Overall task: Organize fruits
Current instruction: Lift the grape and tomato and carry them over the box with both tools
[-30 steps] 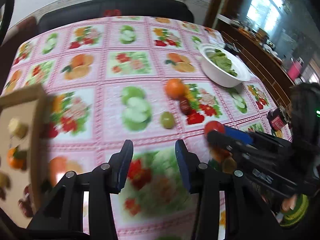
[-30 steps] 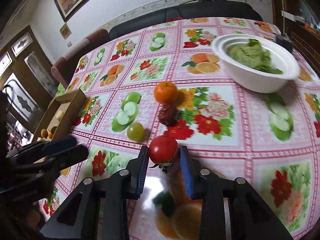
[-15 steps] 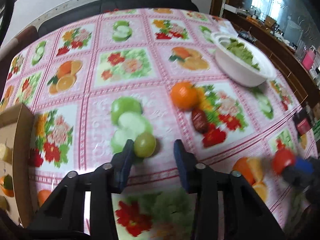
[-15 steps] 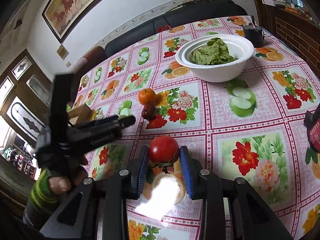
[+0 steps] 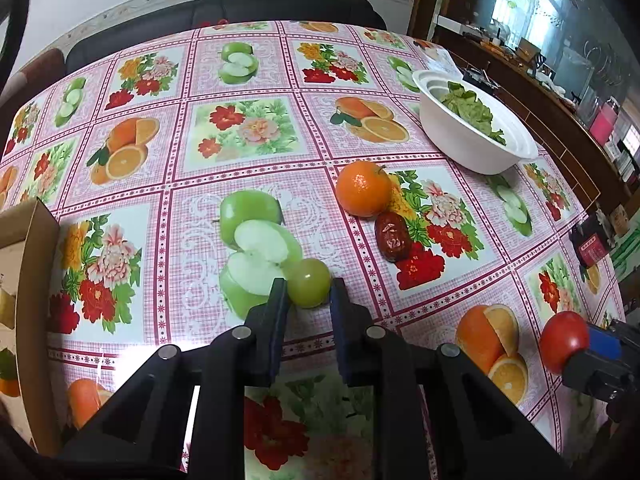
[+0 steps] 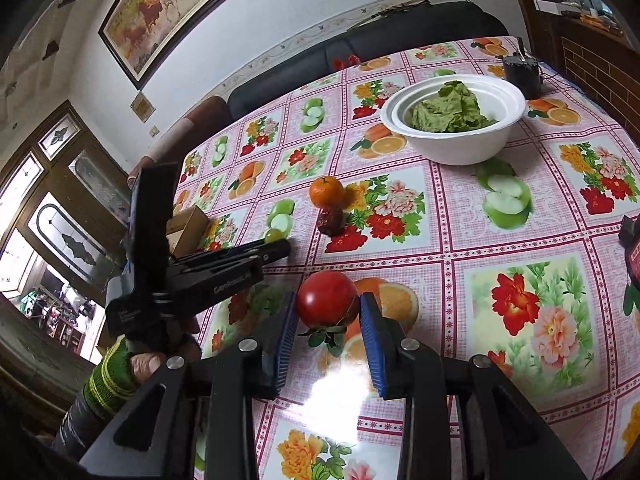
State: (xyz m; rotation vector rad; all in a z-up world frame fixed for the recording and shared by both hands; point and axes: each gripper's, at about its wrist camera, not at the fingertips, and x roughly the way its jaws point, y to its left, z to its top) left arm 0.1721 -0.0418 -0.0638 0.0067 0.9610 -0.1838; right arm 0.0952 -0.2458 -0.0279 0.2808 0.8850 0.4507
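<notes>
A green grape (image 5: pixel 309 282) lies on the fruit-print tablecloth, and my left gripper (image 5: pixel 308 292) is shut on it, both pads pressing its sides. The right wrist view shows that grape (image 6: pixel 273 235) just beyond the left gripper's tips (image 6: pixel 286 248). My right gripper (image 6: pixel 328 312) is shut on a red tomato (image 6: pixel 327 298) and holds it clear of the cloth. The same tomato (image 5: pixel 564 340) appears at the left wrist view's right edge. An orange (image 5: pixel 363 188) and a red date (image 5: pixel 393 237) sit side by side past the grape.
An open cardboard box (image 5: pixel 36 264) holding several fruits stands at the table's left edge. A white bowl (image 5: pixel 480 160) of green leaves stands at the far right. A dark sofa runs behind the table. A red and black device (image 5: pixel 592 244) lies at the right edge.
My left gripper came forward from the box side to the green grape and closed on it. My right gripper drew back with the tomato and rose a little.
</notes>
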